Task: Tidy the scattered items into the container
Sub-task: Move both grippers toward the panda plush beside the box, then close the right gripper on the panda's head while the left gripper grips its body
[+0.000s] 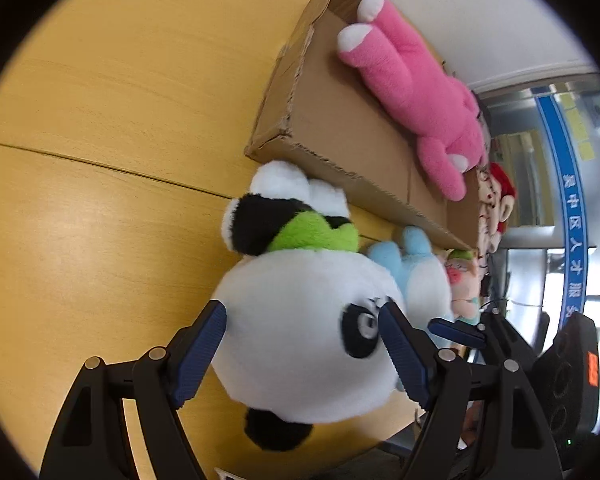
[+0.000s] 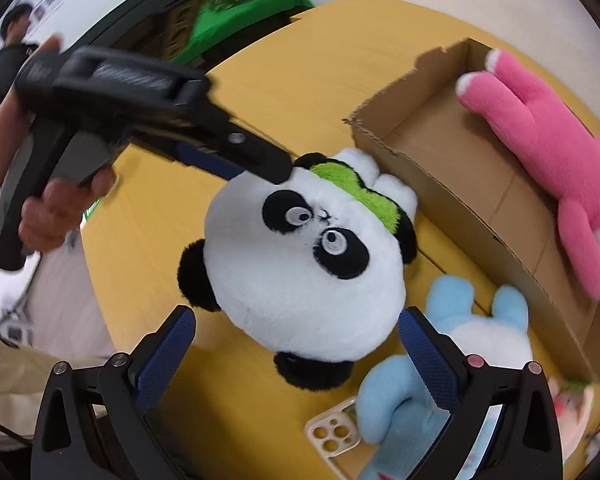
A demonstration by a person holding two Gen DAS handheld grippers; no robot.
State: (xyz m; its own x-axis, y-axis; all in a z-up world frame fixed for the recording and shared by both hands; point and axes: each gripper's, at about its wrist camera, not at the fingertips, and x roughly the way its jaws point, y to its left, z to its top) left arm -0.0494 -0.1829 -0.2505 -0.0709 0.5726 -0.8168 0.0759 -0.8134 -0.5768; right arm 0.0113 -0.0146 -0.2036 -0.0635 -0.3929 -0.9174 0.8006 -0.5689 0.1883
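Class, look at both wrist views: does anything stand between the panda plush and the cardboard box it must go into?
Nothing visible does. The panda plush lies right beside the cardboard box, whose open near end is bare; the pink plush fills the far part.

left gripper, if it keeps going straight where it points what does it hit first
Most likely the panda plush: its white head sits right between the open jaws of the left gripper, ahead of the yellow table. How much gap remains is unclear.

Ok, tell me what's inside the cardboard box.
Only the pink plush shows in the cardboard box, sprawled across it with legs over the far rim. Bare cardboard floor beside it; anything beneath the plush is hidden.
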